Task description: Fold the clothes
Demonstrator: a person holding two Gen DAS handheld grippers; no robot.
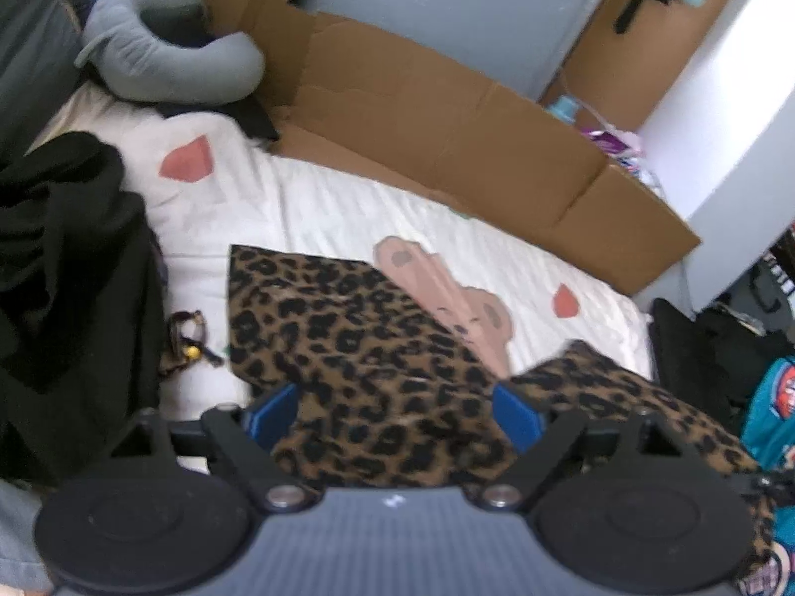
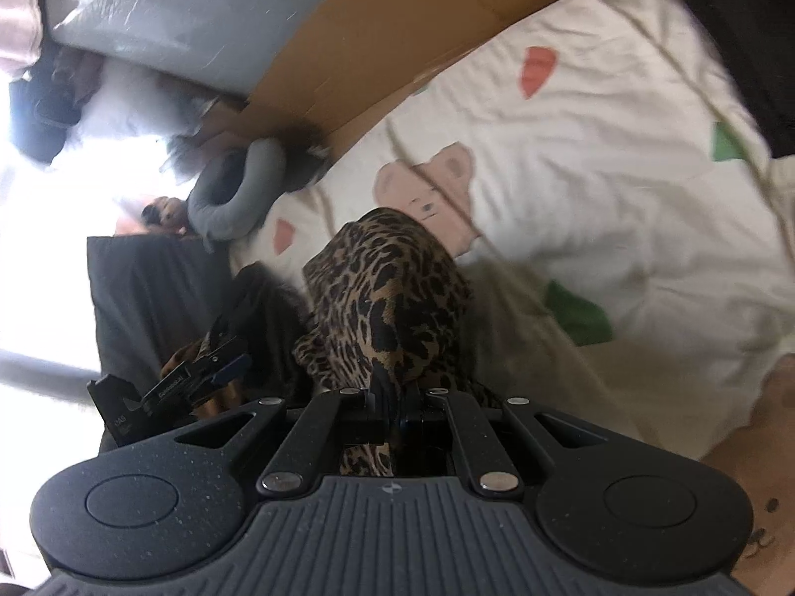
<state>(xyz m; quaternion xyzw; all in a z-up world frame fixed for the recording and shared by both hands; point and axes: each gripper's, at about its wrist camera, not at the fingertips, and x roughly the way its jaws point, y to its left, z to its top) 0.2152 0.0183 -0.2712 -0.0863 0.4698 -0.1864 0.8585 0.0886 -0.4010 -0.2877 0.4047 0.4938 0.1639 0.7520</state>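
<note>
Over bed | left gripper tilted down, spread | right gripper pinching leopard garment

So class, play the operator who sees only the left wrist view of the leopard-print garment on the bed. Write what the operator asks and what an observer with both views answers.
Operator: Is the right gripper holding anything?
Observer: Yes, the right gripper is shut on the leopard-print garment.
Operator: Is that part lying flat?
Observer: No, the cloth rises bunched from its closed jaws.
Operator: Can you see my left gripper from there?
Observer: Yes, the left gripper shows at the left, open, beside the garment.
</note>
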